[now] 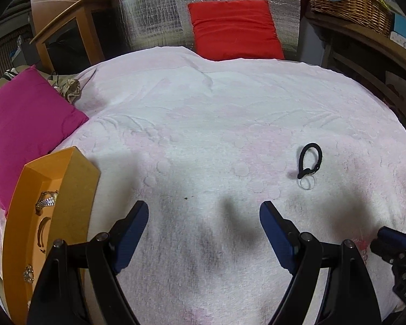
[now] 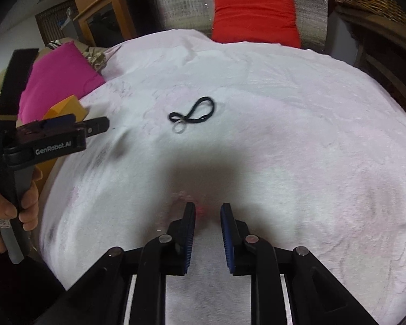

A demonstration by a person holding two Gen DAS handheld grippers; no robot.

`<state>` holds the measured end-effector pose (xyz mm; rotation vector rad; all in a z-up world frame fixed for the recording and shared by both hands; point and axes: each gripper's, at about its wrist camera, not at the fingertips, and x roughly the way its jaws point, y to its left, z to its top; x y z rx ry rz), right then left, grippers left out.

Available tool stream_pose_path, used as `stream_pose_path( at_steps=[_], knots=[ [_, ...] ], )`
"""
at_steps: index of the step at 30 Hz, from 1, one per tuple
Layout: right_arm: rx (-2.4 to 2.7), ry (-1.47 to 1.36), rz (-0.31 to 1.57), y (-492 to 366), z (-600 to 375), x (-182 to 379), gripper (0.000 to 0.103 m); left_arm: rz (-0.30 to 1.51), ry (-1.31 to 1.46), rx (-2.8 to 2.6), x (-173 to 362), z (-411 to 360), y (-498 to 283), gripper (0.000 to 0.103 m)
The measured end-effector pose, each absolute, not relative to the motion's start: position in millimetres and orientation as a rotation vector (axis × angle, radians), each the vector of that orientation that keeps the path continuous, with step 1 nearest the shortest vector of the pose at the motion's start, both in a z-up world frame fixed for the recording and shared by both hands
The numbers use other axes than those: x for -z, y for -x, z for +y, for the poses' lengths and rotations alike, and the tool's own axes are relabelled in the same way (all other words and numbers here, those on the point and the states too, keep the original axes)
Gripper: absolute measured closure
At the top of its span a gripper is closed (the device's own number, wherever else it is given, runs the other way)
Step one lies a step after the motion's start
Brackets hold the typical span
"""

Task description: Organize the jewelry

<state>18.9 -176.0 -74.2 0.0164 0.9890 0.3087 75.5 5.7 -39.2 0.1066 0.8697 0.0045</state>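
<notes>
We hold our left tongs [image 1: 204,216] spread wide above the white towel [image 1: 203,124]; our right tongs [image 2: 208,211], narrowly parted, straddle a blurred pink item. A black cord with ring [image 2: 193,113] lies ahead, a watch [image 1: 46,200] in the orange tray [image 1: 75,184].

The tray [image 1: 75,178] is cut off by the left gripper [image 1: 203,224], its lower part hidden. A small sparkly piece [image 1: 28,273] in it is too small to identify. Something pink-red [image 2: 203,211] between the right gripper's [image 2: 208,233] fingers is blurred beyond telling.
</notes>
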Motion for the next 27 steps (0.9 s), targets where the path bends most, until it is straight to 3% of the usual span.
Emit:
stream_pose_path(
  at_steps=[6,8,10,11,18,20,22,24,27],
  knots=[
    [-0.355,-0.154,1.041,-26.4,-178.0,73.4,0.081,0.871,-0.120,-0.016,39.5,6.4,-76.2,0.019],
    [-0.335,-0.138,1.065,-28.3,-171.5,76.9,0.071,0.869,-0.123,-0.017,38.8,8.2,-75.4,0.019],
    [-0.338,-0.111,1.090,-28.6,-163.0,81.0,0.041,0.866,-0.126,-0.017,37.6,11.1,-74.8,0.019],
    [-0.338,-0.097,1.089,-27.5,-160.6,82.6,0.036,0.865,-0.126,-0.017,37.0,12.6,-74.6,0.019],
    [-0.350,0.089,1.056,-15.0,-124.8,93.5,0.036,0.870,-0.107,-0.020,34.2,22.0,-74.0,0.019],
    [-0.330,0.143,1.035,-13.3,-119.2,94.2,0.046,0.869,-0.107,-0.019,34.1,22.6,-73.6,0.019],
    [-0.318,0.141,1.032,-14.9,-123.4,92.9,0.073,0.868,-0.105,-0.019,33.8,24.4,-73.5,0.019],
    [-0.306,0.098,1.039,-19.6,-136.6,91.0,0.085,0.868,-0.100,-0.018,33.3,25.7,-73.8,0.019],
    [-0.283,0.096,1.018,-19.6,-147.6,85.4,0.092,0.864,-0.088,-0.012,32.7,25.6,-74.2,0.019]
  ],
)
